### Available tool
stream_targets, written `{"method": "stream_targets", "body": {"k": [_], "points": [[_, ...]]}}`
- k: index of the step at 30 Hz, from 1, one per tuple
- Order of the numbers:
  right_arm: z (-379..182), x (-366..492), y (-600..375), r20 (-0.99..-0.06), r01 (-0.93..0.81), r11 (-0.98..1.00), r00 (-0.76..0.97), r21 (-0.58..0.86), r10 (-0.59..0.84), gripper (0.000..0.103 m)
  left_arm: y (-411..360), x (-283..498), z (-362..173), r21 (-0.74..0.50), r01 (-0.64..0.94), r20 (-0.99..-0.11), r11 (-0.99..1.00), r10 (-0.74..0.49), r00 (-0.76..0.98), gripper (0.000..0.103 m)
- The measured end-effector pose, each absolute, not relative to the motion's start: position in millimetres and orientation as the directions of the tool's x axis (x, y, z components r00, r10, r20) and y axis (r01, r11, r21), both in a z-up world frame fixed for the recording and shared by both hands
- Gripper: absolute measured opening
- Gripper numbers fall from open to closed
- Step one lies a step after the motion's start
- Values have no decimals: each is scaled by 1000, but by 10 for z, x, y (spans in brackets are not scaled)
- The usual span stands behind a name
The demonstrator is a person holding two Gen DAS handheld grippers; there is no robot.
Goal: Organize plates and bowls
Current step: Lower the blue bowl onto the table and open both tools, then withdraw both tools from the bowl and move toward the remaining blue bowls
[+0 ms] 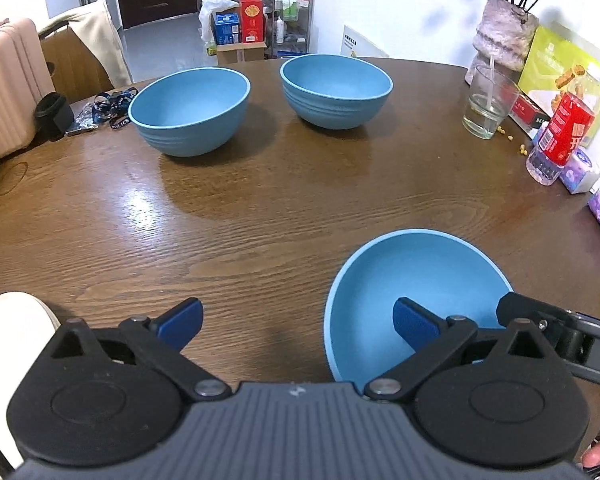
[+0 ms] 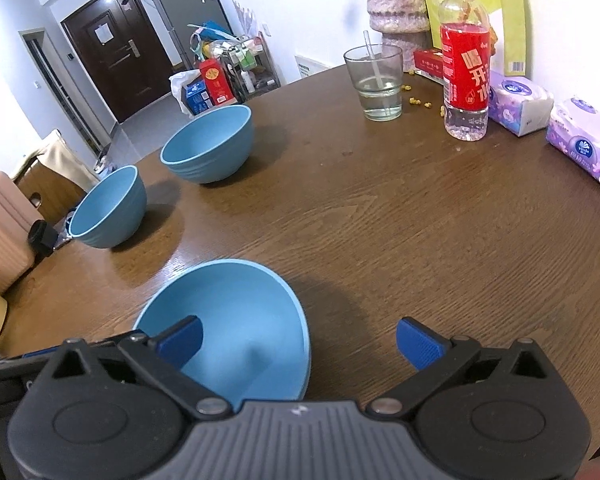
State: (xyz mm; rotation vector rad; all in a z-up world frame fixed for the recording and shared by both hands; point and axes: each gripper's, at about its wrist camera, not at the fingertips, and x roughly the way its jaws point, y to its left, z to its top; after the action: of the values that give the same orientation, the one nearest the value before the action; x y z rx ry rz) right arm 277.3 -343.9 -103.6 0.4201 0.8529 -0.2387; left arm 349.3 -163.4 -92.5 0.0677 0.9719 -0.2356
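Note:
Three blue bowls stand on a round brown wooden table [image 1: 260, 208]. Two stand at the far side: a left one [image 1: 190, 110] and a right one [image 1: 336, 90]; the right wrist view shows them too, left one [image 2: 108, 208] and right one [image 2: 208, 144]. A near bowl [image 1: 412, 296] sits close in front of both grippers and also shows in the right wrist view [image 2: 236, 328]. My left gripper [image 1: 298, 322] is open, its right finger over the near bowl. My right gripper [image 2: 298, 344] is open, its left finger over that bowl's rim.
A glass with a straw [image 2: 376, 80], a red-labelled bottle [image 2: 466, 64], tissue packs [image 2: 518, 102], a vase [image 2: 398, 4] and a green bag stand along the table's right side. A lanyard and dark items [image 1: 96, 114] lie at the far left edge. A pink suitcase [image 1: 8, 80] stands beyond.

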Motion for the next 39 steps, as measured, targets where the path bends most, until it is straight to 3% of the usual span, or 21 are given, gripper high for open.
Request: {"method": "stream_targets", "body": {"k": [20,39], "points": [[-767,2759,-3385,-752,324,914,659,246,-31,103,-1447,3414,-663,-66,156,-799,986,-146,583,103],[-194,2788,-3330,-719,157,968,694,194,31,103,-1160,3314,31,-83,9,-724,997,-67,687,103]]}}
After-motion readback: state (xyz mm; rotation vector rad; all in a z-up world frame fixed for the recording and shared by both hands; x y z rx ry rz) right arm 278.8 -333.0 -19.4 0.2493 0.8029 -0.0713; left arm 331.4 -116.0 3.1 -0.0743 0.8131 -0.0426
